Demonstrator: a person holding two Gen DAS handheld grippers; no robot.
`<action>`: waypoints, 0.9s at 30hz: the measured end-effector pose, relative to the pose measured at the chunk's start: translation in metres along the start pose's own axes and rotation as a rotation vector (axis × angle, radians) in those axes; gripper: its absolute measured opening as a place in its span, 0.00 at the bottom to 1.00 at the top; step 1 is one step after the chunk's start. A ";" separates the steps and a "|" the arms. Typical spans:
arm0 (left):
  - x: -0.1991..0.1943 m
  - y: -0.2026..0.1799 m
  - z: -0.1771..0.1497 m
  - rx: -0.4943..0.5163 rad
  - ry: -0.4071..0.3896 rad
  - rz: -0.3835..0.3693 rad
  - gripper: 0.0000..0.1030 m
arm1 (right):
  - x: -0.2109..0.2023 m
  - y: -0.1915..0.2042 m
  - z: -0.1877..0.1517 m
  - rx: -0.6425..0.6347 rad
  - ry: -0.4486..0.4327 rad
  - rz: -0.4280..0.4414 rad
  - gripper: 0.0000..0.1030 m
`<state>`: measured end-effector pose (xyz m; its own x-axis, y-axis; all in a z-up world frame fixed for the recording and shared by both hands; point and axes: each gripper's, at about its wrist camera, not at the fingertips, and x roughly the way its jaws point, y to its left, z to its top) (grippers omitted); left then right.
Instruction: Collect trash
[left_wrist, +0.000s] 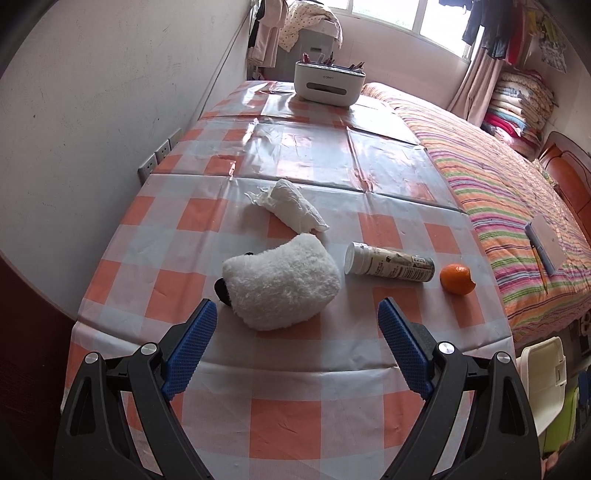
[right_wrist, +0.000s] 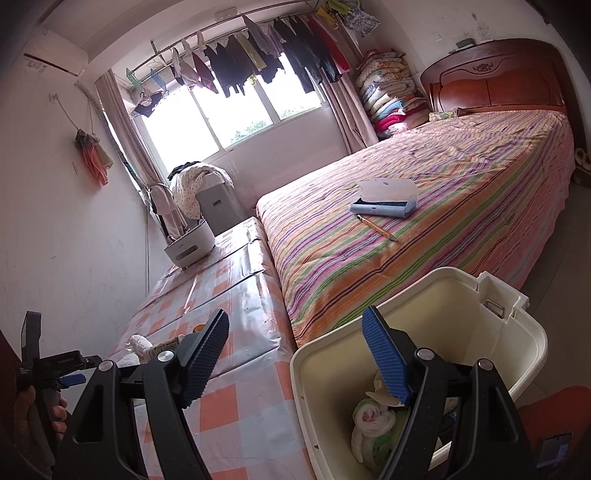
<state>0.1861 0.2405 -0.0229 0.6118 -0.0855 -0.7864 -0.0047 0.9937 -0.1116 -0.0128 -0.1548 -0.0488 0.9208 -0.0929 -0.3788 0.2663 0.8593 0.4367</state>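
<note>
On the checked tablecloth lie a crumpled white tissue, a white fluffy plush toy, a bottle on its side and a bitten orange. My left gripper is open and empty, just short of the plush toy. My right gripper is open and empty above the cream trash bin, which holds wadded paper and wrappers. The left gripper also shows at the lower left of the right wrist view.
A white organiser box stands at the table's far end. A striped bed runs along the table's right side, with a blue case and a pencil on it. A wall bounds the left. The bin also shows at the right of the left wrist view.
</note>
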 end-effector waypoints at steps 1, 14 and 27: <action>0.006 0.002 0.002 -0.011 0.010 -0.006 0.85 | 0.001 0.001 -0.001 -0.001 0.003 -0.003 0.70; 0.056 0.019 0.015 -0.126 0.090 -0.035 0.85 | 0.022 0.009 -0.010 -0.041 0.056 -0.025 0.70; 0.073 0.023 0.018 -0.121 0.090 -0.017 0.85 | 0.067 0.064 -0.004 -0.184 0.130 0.043 0.70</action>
<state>0.2443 0.2581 -0.0719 0.5390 -0.1133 -0.8347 -0.0935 0.9767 -0.1930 0.0646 -0.1041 -0.0496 0.8827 0.0015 -0.4700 0.1598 0.9394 0.3032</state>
